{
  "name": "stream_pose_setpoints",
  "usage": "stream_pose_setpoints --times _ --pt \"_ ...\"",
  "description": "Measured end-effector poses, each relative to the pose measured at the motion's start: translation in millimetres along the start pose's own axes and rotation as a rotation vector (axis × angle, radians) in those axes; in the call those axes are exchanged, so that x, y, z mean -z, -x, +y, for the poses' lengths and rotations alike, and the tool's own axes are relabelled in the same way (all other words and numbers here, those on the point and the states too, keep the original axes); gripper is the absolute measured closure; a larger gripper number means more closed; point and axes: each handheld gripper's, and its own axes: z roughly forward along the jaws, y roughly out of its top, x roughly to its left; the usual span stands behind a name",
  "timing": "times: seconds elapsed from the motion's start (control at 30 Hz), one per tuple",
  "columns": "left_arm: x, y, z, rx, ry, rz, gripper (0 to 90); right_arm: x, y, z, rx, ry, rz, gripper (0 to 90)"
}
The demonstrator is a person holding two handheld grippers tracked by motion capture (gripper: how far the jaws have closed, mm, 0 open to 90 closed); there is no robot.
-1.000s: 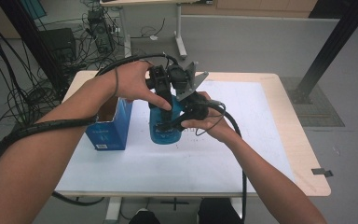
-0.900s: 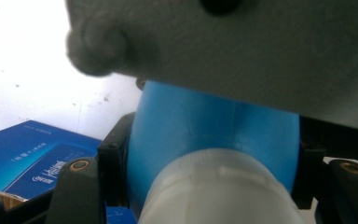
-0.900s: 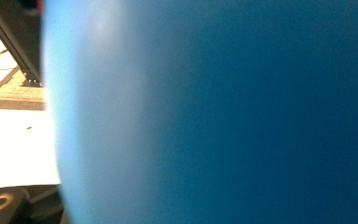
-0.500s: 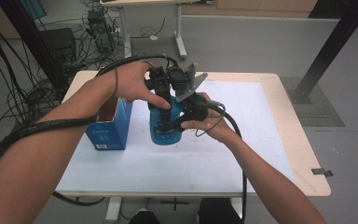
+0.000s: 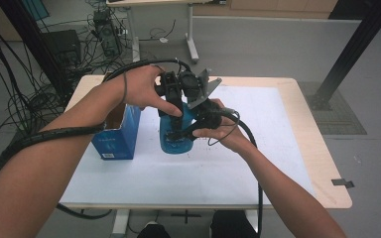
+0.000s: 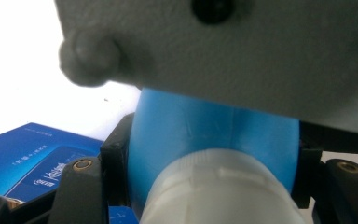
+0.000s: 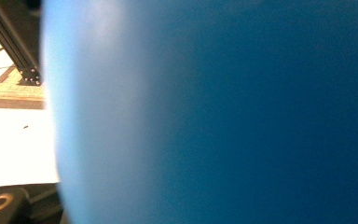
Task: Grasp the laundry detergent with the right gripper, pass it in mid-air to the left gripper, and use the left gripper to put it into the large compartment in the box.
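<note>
A person sits at a white-topped table (image 5: 278, 163), seen from above, both bare forearms reaching in from six o'clock. Farthest left, at about nine o'clock from the table's centre, an open blue box (image 5: 115, 141) stands upright. Just beside it, near the centre, stands a blue bottle (image 5: 176, 136), upright on the table, its see-through blue plastic body topped by a white ridged cap (image 6: 223, 196). The left gripper (image 5: 174, 89) comes down on the bottle's top from eleven o'clock; in the left gripper view its black jaws are clamped on either side of the neck, right above the cap, having just finished closing there. The right gripper (image 5: 198, 121) presses in from three o'clock and is clenched on the bottle's body; the right gripper view is so close to the blue wall that it is a blur. A grey three-cornered plate (image 5: 203, 89) sits between the two hands. Thick black cables trail from each gripper back along the arms. Judging by its look, the bottle is light, smooth and somewhat slippery, with walls that could flex if squeezed hard, so the body wants a firm but not crushing hold around its middle. The ribbed cap is stiffer and offers better purchase for twisting, and the narrow neck gives a secure place to pinch. Tipping looks the likeliest mishap if either hold slips.
</note>
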Motion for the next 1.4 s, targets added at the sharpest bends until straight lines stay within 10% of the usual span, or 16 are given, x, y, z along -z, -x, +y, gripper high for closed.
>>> stream_pose_setpoints --times 1.4 --pt "-0.8 -0.7 2.0 -0.007 -0.003 0.02 36.9 0.1 2.0 -1.4 -0.003 -0.001 -0.007 43.4"
